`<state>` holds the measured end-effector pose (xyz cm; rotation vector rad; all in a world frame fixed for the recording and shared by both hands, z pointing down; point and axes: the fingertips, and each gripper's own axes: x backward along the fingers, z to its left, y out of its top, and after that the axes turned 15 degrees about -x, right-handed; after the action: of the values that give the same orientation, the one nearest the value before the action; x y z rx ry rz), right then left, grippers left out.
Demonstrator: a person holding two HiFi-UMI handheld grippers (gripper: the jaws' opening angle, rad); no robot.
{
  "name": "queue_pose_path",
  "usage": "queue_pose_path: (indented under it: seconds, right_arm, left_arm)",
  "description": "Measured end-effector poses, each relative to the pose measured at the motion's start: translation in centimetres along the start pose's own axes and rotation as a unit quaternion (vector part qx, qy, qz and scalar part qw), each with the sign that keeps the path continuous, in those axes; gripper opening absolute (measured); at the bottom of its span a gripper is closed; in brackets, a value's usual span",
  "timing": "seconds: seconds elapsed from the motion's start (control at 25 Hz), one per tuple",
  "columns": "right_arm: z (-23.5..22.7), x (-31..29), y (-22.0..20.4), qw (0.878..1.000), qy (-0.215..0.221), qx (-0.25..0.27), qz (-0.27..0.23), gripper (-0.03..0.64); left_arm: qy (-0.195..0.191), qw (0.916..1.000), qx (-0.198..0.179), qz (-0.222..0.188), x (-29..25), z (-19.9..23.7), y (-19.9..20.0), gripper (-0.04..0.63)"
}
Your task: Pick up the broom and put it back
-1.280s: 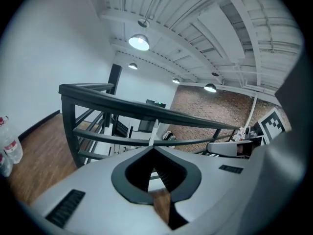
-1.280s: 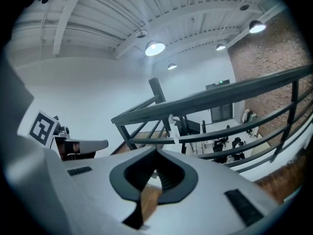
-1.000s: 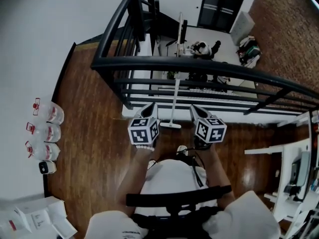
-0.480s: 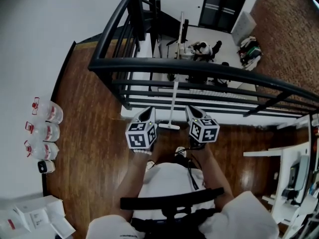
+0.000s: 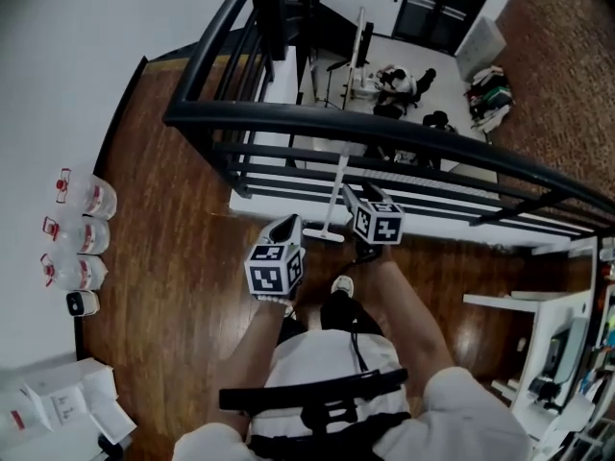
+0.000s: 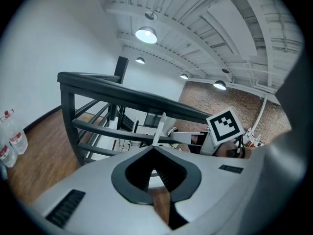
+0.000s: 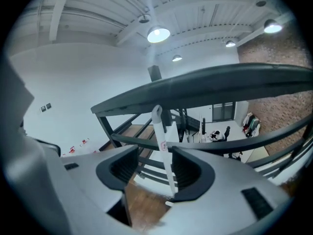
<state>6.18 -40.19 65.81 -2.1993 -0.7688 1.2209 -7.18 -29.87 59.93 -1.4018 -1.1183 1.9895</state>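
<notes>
A white broom (image 5: pixel 336 182) leans upright against the black railing (image 5: pixel 288 128), its head (image 5: pixel 324 235) on the wood floor. My right gripper (image 5: pixel 352 194) reaches up to the handle. In the right gripper view its jaws are opening around the handle (image 7: pixel 162 140), which runs between them close to the right jaw; a gap shows on the left side of my right gripper (image 7: pixel 154 151). My left gripper (image 5: pixel 286 225) hangs left of the broom and nearer to me. In the left gripper view its tips (image 6: pixel 154 148) meet with nothing held, and the broom (image 6: pixel 158 129) stands just beyond.
The railing bars (image 5: pixel 404 190) cross in front, with a lower floor beyond them. Large water bottles (image 5: pixel 82 200) line the left wall, white boxes (image 5: pixel 58 406) lie at the lower left, and a white desk (image 5: pixel 538 305) stands to the right.
My right gripper has moved forward to the broom handle and its jaws have spread open around it. The left gripper has dropped a little.
</notes>
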Motion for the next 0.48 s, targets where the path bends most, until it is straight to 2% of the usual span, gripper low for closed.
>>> queue_pose_path:
  seconds: [0.48]
  right_arm:
    - [-0.6, -9.3, 1.7, 0.998, -0.005, 0.052, 0.024, 0.241]
  left_arm:
    - [0.011, 0.9988, 0.041, 0.024, -3.3, -0.4, -2.5, -0.012]
